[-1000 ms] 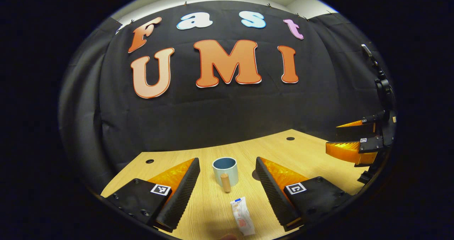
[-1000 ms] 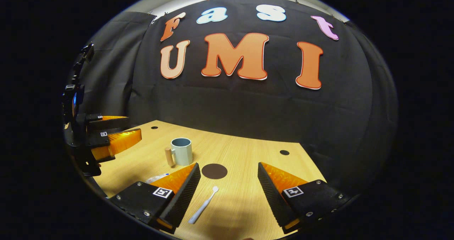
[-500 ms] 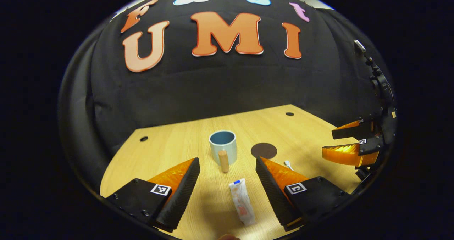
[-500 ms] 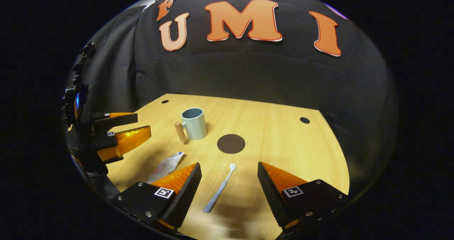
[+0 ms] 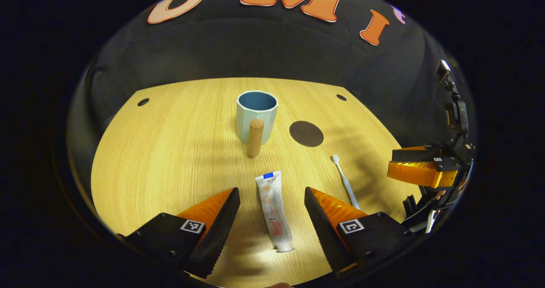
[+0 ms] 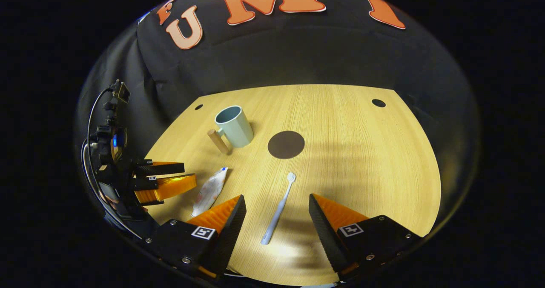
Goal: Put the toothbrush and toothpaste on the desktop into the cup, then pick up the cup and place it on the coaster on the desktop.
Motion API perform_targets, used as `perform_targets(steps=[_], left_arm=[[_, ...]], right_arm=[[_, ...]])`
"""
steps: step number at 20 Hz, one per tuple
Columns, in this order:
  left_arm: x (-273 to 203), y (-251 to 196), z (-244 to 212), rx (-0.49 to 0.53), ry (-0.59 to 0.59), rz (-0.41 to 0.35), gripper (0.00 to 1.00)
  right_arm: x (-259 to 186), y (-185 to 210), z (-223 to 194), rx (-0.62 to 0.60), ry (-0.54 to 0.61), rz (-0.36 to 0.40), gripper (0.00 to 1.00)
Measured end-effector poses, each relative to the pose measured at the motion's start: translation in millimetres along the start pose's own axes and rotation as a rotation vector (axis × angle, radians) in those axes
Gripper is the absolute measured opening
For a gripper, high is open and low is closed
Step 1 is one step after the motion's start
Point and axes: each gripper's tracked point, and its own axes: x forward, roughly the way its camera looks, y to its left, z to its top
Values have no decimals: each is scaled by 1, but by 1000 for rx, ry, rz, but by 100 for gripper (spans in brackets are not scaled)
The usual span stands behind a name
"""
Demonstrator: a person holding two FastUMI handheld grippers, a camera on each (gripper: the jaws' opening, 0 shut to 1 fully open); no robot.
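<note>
left gripper [image 5: 271,198]: fingers wide over toothpaste [image 5: 273,209] | right gripper [image 6: 276,205]: fingers wide over toothbrush [image 6: 279,209] | cup [image 5: 256,116] empty on bench [image 5: 170,152]

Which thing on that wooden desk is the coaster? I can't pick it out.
Find the pale blue cup with the wooden handle, standing near the back of the wooden desk. Just beside it lies the coaster, with the toothbrush nearer the front. It is the only flat, dark, round disc lying there.

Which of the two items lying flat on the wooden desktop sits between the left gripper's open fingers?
The white toothpaste tube, blue end toward the pale blue cup. The slim white toothbrush lies outside those fingers, on their right.
</note>
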Motion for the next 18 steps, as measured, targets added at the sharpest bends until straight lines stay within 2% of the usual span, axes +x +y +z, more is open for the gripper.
perform_targets(steps=[4, 6, 8, 16, 18], left_arm=[[11, -5, -14, -63, 128, -38, 100], [14, -1, -19, -96, 186, -27, 97], [19, -1, -24, -118, 230, -21, 100], [29, -10, -35, -130, 343, 39, 99], [28, -11, -37, -125, 370, 57, 92]], right_arm=[[12, 1, -5, 5, 48, 8, 89], [15, 3, -5, 23, 62, 30, 86], [18, 2, -3, 36, 69, 34, 84], [31, -1, -5, 87, 131, 47, 83], [33, -2, -7, 90, 141, 46, 83]])
